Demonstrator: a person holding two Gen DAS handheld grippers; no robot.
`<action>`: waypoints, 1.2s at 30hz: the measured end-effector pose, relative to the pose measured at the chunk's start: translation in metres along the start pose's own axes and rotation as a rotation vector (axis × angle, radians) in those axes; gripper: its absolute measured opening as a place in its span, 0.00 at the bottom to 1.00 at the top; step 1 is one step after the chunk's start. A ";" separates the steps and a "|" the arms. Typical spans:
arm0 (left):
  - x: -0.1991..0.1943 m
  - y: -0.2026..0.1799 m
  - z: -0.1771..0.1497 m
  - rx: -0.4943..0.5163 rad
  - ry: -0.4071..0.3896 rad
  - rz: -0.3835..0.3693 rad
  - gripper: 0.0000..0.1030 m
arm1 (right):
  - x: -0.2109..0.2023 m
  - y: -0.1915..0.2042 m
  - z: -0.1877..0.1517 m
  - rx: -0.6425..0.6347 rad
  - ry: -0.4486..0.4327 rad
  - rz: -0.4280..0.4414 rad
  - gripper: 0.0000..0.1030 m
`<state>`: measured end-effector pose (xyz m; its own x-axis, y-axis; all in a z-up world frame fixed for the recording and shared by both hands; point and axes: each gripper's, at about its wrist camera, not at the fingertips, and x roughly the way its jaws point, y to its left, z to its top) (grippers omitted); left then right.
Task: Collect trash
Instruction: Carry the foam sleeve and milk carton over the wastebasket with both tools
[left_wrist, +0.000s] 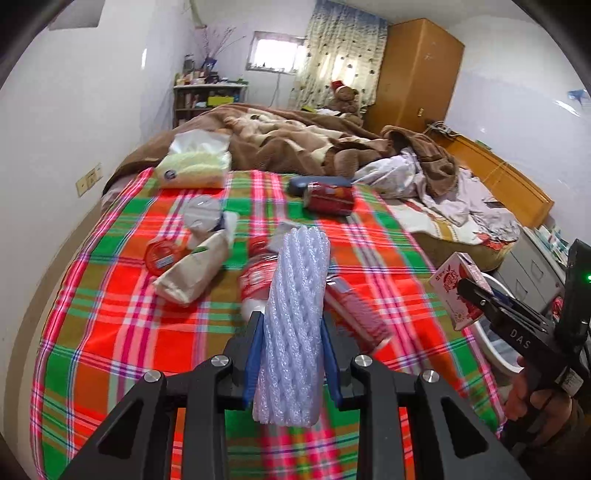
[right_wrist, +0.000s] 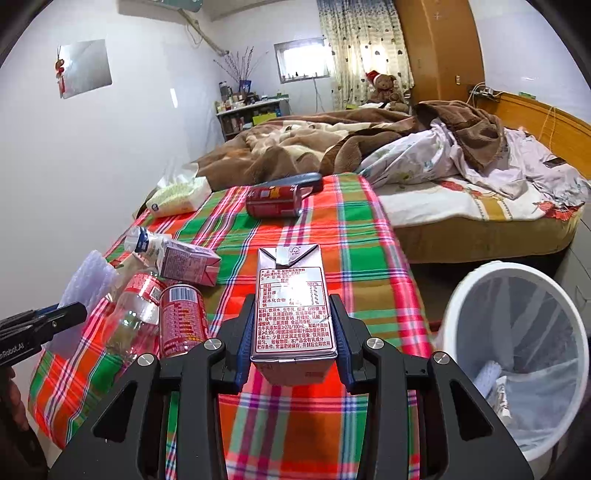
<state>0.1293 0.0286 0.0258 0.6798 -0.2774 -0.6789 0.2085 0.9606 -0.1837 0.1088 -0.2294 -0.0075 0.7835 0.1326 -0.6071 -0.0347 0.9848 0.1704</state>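
My left gripper (left_wrist: 293, 325) is shut on a white foam net sleeve (left_wrist: 295, 325), held above the plaid cloth (left_wrist: 110, 314); the sleeve also shows at the left of the right wrist view (right_wrist: 88, 280). My right gripper (right_wrist: 293, 328) is shut on a pink drink carton (right_wrist: 293, 306), held over the cloth's right part; the carton also shows in the left wrist view (left_wrist: 458, 288). A white trash bin (right_wrist: 517, 354) with a clear liner stands beside the bed, right of the right gripper, with some trash inside.
On the cloth lie a plastic bottle (right_wrist: 136, 314), a red can (right_wrist: 183, 317), a second carton (right_wrist: 188, 262), another red can (right_wrist: 273, 201), a dark case (right_wrist: 291, 182) and a tissue pack (right_wrist: 177, 197). Blankets (right_wrist: 314, 140) cover the bed behind.
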 end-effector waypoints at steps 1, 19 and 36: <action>-0.002 -0.006 0.000 0.008 -0.005 -0.006 0.29 | -0.004 -0.004 0.000 0.005 -0.007 -0.005 0.37; 0.012 -0.145 0.002 0.193 0.001 -0.198 0.29 | -0.057 -0.084 -0.003 0.099 -0.096 -0.146 0.37; 0.069 -0.267 -0.008 0.319 0.122 -0.364 0.29 | -0.065 -0.158 -0.020 0.197 -0.051 -0.264 0.37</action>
<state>0.1150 -0.2473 0.0218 0.4402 -0.5712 -0.6928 0.6346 0.7438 -0.2101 0.0507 -0.3910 -0.0106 0.7795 -0.1350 -0.6117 0.2906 0.9430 0.1622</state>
